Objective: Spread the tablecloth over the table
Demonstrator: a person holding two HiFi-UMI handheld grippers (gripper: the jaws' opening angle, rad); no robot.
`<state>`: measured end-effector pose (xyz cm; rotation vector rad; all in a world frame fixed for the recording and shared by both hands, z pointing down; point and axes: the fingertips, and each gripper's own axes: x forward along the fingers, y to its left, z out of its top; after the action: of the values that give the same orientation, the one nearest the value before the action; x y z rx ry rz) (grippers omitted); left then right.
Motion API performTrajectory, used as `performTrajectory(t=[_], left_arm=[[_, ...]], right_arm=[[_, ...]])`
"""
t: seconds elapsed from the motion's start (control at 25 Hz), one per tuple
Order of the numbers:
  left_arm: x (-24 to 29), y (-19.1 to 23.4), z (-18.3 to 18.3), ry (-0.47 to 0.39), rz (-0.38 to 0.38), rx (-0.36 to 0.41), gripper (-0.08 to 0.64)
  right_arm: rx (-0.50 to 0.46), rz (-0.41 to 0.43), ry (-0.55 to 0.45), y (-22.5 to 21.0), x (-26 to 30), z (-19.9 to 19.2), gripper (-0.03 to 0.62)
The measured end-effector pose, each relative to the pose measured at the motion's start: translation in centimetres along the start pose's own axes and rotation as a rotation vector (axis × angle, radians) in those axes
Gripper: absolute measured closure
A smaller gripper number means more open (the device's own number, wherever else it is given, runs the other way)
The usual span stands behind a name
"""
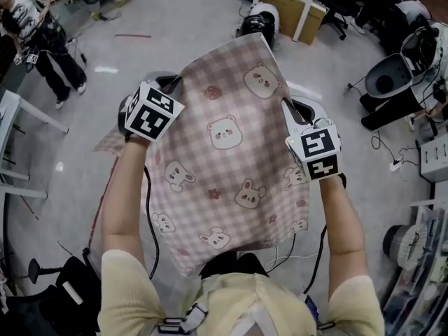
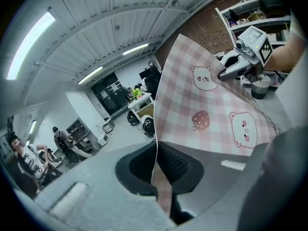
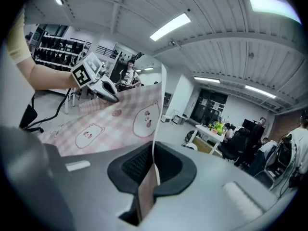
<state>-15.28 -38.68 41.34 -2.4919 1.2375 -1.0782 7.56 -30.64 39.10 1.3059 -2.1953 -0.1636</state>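
Tablecloth [image 1: 231,152] stretched between left gripper [image 2: 160,173] and right gripper [image 3: 150,177]; both jaws pinching opposite edges.

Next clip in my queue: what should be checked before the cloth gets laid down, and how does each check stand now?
1. left gripper shut on the tablecloth edge: ok.
2. right gripper shut on the opposite edge: ok.
3. Cloth open between them, bear print facing up: ok.
4. A table beneath the cloth: cannot tell; only floor shows around it.
5. Bystander well off to the side: ok.
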Motion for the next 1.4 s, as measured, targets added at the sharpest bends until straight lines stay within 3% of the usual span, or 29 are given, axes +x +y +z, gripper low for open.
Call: performTrajectory(t=[0.16, 0.4, 0.64, 0.92, 1.4], left_arm=[[3.5, 0.3, -1.7, 0.035, -0.042, 0.017, 0.552], [4.9, -0.3, -2.2, 0.08, -0.091, 0.068, 0.552], [6.8, -1.0, -4.0, 0.111, -0.144, 0.071, 0.552], [8.9, -2.5, -5.8, 0.18, -0.17, 0.141, 0.551], [11.6, -4.0, -8.3, 0.254, -0.211, 0.182, 0.545]], right_arm=[[0.008, -0.012, 0.039, -0.5, 3.3, -1.4, 0.581], [0.041, -0.001, 0.117, -0.8, 4.7, -3.5, 0.581], [0.047, 0.023, 0.171, 0.0, 6.6, -5.4, 0.577], [0.071, 0.027, 0.255, 0.8, 8.4, -8.8, 0.571], [0.053, 0.051, 0.356, 1.8, 10.8, -12.3, 0.561]])
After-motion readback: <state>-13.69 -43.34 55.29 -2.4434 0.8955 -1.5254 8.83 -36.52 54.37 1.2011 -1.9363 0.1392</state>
